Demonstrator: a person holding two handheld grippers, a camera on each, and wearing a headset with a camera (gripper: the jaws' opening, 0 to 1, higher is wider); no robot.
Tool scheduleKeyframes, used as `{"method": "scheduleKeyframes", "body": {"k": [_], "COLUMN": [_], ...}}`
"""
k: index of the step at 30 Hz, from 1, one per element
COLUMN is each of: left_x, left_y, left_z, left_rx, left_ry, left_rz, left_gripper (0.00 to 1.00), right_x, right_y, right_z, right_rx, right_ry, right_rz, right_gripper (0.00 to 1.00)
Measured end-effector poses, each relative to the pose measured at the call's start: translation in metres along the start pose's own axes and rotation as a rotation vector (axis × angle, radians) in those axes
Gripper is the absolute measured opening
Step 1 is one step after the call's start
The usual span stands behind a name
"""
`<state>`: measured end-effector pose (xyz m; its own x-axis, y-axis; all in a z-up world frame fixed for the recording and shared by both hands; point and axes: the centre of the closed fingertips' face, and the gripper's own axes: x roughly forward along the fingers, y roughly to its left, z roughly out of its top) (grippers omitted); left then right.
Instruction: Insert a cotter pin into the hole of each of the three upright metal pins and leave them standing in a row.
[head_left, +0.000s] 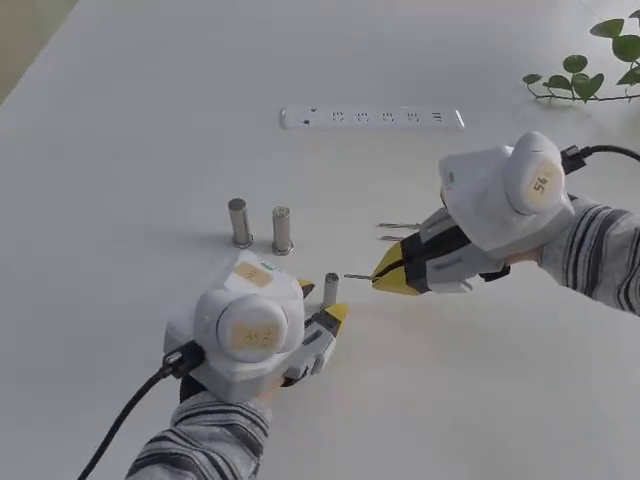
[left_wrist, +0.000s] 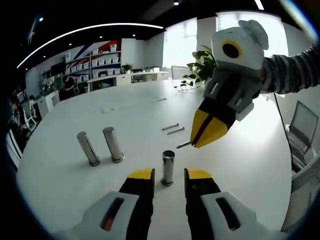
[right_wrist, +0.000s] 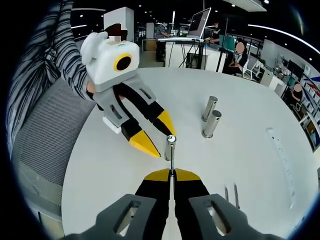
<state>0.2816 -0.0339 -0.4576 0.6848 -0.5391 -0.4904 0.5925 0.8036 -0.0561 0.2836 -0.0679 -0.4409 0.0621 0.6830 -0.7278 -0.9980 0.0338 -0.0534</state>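
While the nearest upright metal pin (right_wrist: 171, 146) is being flanked by the partly open jaws of the left gripper (left_wrist: 168, 175), a gap showing on each side, a cotter pin (head_left: 358, 277) is being pinched in the closed right gripper (right_wrist: 172, 174), its tip being aimed at that pin's top. A second metal pin (head_left: 239, 222) and a third metal pin (head_left: 282, 230) are being left standing nearby.

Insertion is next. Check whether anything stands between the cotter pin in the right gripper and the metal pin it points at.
Nothing visible does. The cotter pin has its tip facing the metal pin across a bare gap. The fingers of the left gripper flank that pin at its sides, off the line.
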Motion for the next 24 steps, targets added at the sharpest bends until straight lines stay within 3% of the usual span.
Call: {"method": "scheduleKeyframes", "body": {"k": [7,12,21,24], "left_x": [0.01,0.011,0.012,0.012], "left_y": [0.002,0.004,0.004,0.004], "left_z": [-0.004,-0.004,-0.001,-0.001], "left_rx": [-0.031,-0.036,-0.016,0.016], "left_ry": [0.016,0.014,0.008,0.011], "left_rz": [0.03,0.023,-0.008,-0.026], "left_gripper": [0.16,0.1,0.06,0.06], "right_x": [0.003,0.006,0.01,0.01], "right_y": [0.002,0.0,0.0,-0.001], "right_z": [0.001,0.001,-0.003,-0.002], "right_rx": [-0.012,-0.026,-0.025,-0.023], "right_ry": [-0.006,-0.011,-0.009,-0.013], "right_rz": [0.018,0.018,0.022,0.022], "right_gripper": [0.0,0.0,0.0,0.0]}}
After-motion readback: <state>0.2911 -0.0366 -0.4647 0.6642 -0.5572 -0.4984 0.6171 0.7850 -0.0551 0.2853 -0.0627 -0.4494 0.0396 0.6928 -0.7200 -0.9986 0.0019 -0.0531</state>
